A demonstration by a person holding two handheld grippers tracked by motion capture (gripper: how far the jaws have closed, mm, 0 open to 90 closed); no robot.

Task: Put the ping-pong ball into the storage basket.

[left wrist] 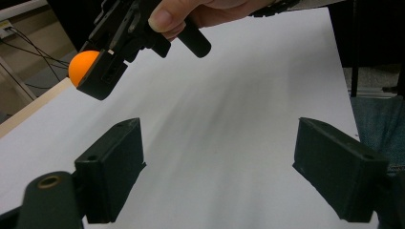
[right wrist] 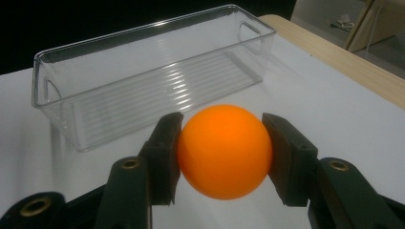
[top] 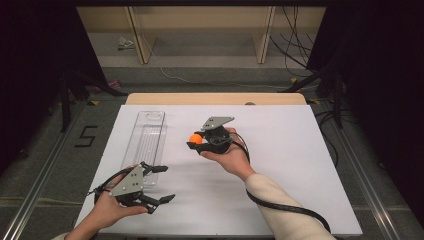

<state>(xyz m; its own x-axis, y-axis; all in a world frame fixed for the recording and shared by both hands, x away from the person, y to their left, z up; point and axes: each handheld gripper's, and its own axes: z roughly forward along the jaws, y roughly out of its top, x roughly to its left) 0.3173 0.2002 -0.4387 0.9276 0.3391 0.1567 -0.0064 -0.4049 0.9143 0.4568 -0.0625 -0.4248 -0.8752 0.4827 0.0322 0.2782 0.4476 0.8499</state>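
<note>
An orange ball (right wrist: 224, 150) sits clamped between the two black jaws of my right gripper (right wrist: 223, 152), raised a little above the white table. From above, the right gripper (top: 196, 141) holds the orange ball (top: 195, 138) near the table's middle, just right of a clear plastic bin (top: 146, 140). In the right gripper view, the clear plastic bin (right wrist: 143, 71) lies beyond the ball and looks empty. My left gripper (top: 162, 184) rests open at the front left of the table, beside the bin's near end. The left gripper view has its wide-apart jaws framing bare table, with the orange ball (left wrist: 82, 66) farther off at upper left.
The white table top (top: 280, 165) has a wooden strip (top: 215, 98) along its far edge. Beyond it stand wooden frame legs and loose cables on the floor. A black cable (top: 280, 206) trails from the right gripper along the sleeve.
</note>
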